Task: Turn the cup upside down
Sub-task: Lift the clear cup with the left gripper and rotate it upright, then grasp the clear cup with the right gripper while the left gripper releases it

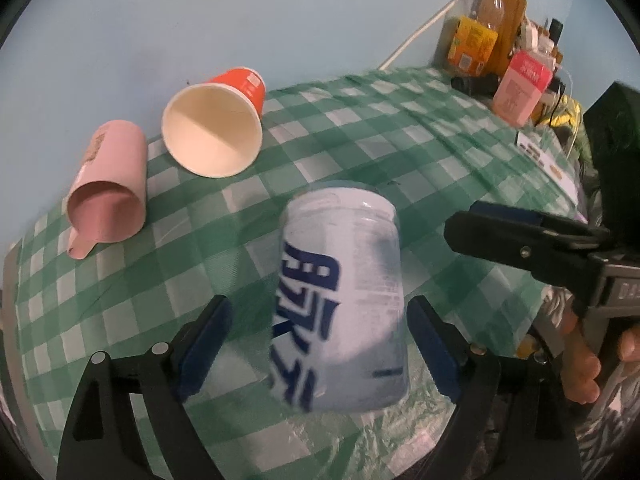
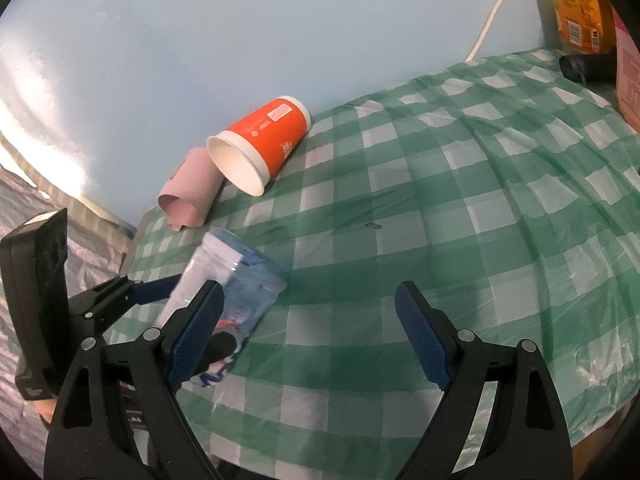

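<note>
A clear plastic cup with blue lettering stands tilted between the fingers of my left gripper, blurred with motion. The jaws are wide and the left finger stands apart from the cup; the right finger is close beside it. In the right wrist view the same cup leans at the left, next to my left gripper's fingers. My right gripper is open and empty above the green checked tablecloth. It also shows from the side in the left wrist view.
An orange paper cup and a pink cup lie on their sides at the table's far left edge, by the blue wall. Bottles and cartons stand at the far right corner, with a white cable.
</note>
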`<state>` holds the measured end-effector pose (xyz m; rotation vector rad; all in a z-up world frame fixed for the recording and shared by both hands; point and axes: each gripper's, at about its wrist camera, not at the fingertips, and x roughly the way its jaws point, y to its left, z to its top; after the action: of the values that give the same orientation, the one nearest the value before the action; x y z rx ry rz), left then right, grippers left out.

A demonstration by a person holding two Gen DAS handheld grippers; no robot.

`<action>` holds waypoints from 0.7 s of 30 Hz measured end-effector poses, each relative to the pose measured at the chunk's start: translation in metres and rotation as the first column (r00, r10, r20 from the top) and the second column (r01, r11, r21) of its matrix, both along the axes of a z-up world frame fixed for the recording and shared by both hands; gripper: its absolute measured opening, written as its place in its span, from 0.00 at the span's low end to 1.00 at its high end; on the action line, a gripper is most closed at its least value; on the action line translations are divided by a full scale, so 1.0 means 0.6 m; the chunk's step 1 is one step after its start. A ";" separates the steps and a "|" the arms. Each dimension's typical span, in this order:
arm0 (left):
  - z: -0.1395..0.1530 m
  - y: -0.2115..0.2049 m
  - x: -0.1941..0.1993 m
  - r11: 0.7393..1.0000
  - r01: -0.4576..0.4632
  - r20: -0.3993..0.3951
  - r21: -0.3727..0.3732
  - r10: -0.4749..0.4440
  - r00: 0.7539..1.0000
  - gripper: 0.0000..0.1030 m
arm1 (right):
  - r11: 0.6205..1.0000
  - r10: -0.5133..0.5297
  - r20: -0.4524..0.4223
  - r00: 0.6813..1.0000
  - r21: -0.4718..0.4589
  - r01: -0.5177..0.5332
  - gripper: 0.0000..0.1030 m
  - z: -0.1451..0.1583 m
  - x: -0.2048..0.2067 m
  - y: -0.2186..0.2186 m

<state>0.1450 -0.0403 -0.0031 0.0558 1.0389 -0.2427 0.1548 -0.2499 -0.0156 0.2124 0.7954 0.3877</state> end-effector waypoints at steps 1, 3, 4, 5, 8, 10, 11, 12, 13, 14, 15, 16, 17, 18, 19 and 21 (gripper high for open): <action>0.006 0.003 -0.003 1.000 -0.001 0.007 -0.014 0.002 1.000 0.88 | 1.000 0.004 -0.004 1.000 0.010 -0.004 0.84 0.001 -0.001 0.000; 0.018 0.009 -0.010 0.999 -0.007 0.023 -0.040 0.008 1.000 0.91 | 0.999 0.024 -0.017 1.000 0.048 -0.023 0.84 0.003 -0.003 -0.002; 0.028 0.013 -0.017 0.998 -0.008 0.038 -0.060 0.011 0.999 0.91 | 0.998 0.031 -0.021 0.999 0.063 -0.030 0.84 0.004 -0.004 -0.002; 0.034 0.015 -0.022 0.997 -0.008 0.049 -0.072 0.011 0.999 0.92 | 0.997 0.035 -0.025 0.999 0.075 -0.033 0.84 0.005 -0.005 -0.002; 0.055 0.025 -0.042 0.995 -0.019 0.104 -0.093 0.028 0.994 0.92 | 0.994 0.042 -0.038 0.998 0.099 -0.038 0.84 0.006 -0.007 0.000; 0.064 0.032 -0.056 0.995 -0.032 0.152 -0.091 0.046 0.987 0.92 | 0.992 0.048 -0.051 0.998 0.118 -0.041 0.84 0.003 -0.008 0.004; 0.067 0.035 -0.063 0.995 -0.041 0.177 -0.088 0.056 0.983 0.92 | 0.991 0.051 -0.058 0.997 0.124 -0.044 0.84 0.002 -0.007 0.007; 0.070 0.038 -0.070 0.995 -0.051 0.201 -0.087 0.067 0.977 0.92 | 0.990 0.057 -0.066 0.996 0.130 -0.048 0.84 0.000 -0.007 0.011; 0.071 0.042 -0.079 0.994 -0.064 0.232 -0.089 0.083 0.969 0.92 | 0.990 0.059 -0.071 0.996 0.132 -0.049 0.84 -0.002 -0.006 0.015; 0.072 0.044 -0.085 0.993 -0.071 0.249 -0.094 0.092 0.964 0.92 | 0.990 0.061 -0.079 0.995 0.134 -0.050 0.84 -0.004 -0.004 0.020; 0.072 0.047 -0.090 0.992 -0.078 0.263 -0.101 0.102 0.959 0.92 | 0.989 0.062 -0.090 0.994 0.136 -0.050 0.84 -0.007 -0.002 0.025; 0.071 0.051 -0.096 0.990 -0.088 0.277 -0.113 0.116 0.954 0.92 | 0.989 0.063 -0.101 0.993 0.139 -0.048 0.84 -0.010 0.000 0.028; 0.070 0.054 -0.102 0.988 -0.095 0.286 -0.124 0.127 0.950 0.92 | 0.988 0.063 -0.111 0.992 0.144 -0.047 0.84 -0.013 0.003 0.032; 0.069 0.056 -0.106 0.986 -0.102 0.293 -0.134 0.137 0.946 0.92 | 0.988 0.063 -0.119 0.991 0.147 -0.045 0.84 -0.015 0.005 0.035; 0.065 0.057 -0.112 0.984 -0.110 0.303 -0.140 0.149 0.941 0.92 | 0.988 0.063 -0.127 0.990 0.146 -0.044 0.84 -0.018 0.009 0.040; 0.062 0.057 -0.118 0.983 -0.122 0.321 -0.137 0.160 0.933 0.92 | 0.991 0.052 -0.133 0.990 0.131 -0.034 0.84 -0.022 0.017 0.050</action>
<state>0.0740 -0.0061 0.0342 -0.0808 0.6882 -0.1544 0.1649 -0.2201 -0.0290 0.3450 0.9118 0.4691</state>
